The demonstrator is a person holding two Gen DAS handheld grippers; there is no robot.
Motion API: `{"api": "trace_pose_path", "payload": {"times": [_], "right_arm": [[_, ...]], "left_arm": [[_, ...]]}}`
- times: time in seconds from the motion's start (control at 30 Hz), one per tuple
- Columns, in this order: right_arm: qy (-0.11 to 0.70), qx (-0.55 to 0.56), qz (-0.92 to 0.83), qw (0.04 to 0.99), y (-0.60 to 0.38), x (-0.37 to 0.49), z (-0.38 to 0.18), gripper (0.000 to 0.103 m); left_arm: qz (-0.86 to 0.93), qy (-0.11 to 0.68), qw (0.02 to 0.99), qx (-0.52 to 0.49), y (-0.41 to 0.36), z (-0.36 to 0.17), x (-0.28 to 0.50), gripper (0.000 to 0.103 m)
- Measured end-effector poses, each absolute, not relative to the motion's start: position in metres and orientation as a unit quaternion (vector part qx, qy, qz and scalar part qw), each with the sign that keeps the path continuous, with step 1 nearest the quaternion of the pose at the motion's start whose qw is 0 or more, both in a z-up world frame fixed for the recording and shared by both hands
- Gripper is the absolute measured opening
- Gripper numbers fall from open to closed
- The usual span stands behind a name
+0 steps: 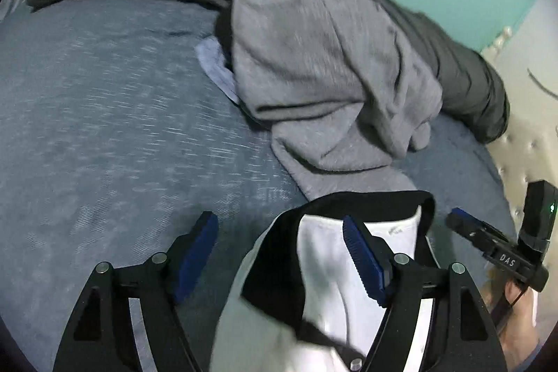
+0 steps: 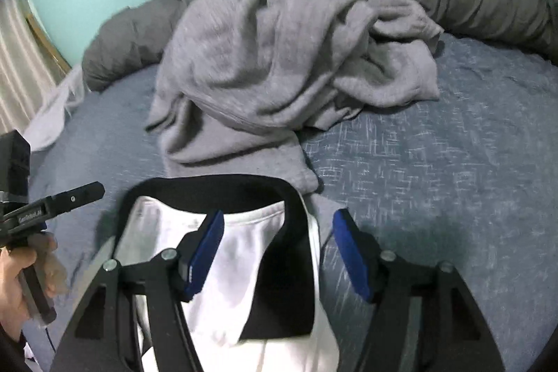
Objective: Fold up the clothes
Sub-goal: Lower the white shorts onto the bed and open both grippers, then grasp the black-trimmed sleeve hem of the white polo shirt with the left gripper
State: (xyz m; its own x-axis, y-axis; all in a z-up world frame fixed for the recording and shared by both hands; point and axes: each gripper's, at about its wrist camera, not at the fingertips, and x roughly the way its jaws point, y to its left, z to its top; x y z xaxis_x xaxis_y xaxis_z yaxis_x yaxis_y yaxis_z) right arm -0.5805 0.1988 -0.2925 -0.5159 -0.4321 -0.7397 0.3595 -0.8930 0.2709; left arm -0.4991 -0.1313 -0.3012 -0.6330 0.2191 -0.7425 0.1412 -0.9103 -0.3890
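Lettering "DAS" marks my right tool (image 1: 464,218); both it and my left tool (image 1: 279,253) stand spread over the white shirt (image 2: 240,253), pinching nothing.

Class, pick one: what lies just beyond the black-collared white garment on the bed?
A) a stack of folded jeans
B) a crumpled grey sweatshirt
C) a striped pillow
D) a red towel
B: the crumpled grey sweatshirt sits heaped behind the white garment on the bed.
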Motion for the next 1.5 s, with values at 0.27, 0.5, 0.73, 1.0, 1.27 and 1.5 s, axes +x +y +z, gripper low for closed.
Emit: {"api": "trace_pose_path", "payload": {"times": [0.27, 0.5, 0.73, 1.0, 1.27, 1.5], "right_arm": [[-0.192, 0.38, -0.87, 0.249, 0.268, -0.427, -0.282, 0.066], [-0.225, 0.391, -0.871, 0.192, 0.307, -0.295, -0.309, 0.066], [-0.251, 0.357, -0.883, 0.174, 0.33, -0.238, -0.319, 0.066], [-0.253, 0.385, -0.864, 0.201, 0.328, -0.235, -0.339, 0.066], [-0.249, 0.38, -0.863, 0.222, 0.329, -0.23, -0.336, 0.066], [-0.257, 0.379, -0.863, 0.213, 0.335, -0.23, -0.338, 0.066]], "left_arm": [[0.873, -0.214, -0.003, -0.437, -0.175, -0.318, -0.384, 0.078], [0.857, -0.215, -0.027, -0.468, -0.187, -0.348, -0.318, 0.077], [0.852, -0.194, -0.011, -0.486, -0.169, -0.357, -0.28, 0.075], [0.852, -0.184, 0.004, -0.49, -0.146, -0.359, -0.266, 0.058], [0.854, -0.163, 0.009, -0.494, -0.105, -0.359, -0.276, 0.034], [0.847, -0.17, 0.008, -0.503, -0.077, -0.364, -0.288, 0.035]]}}
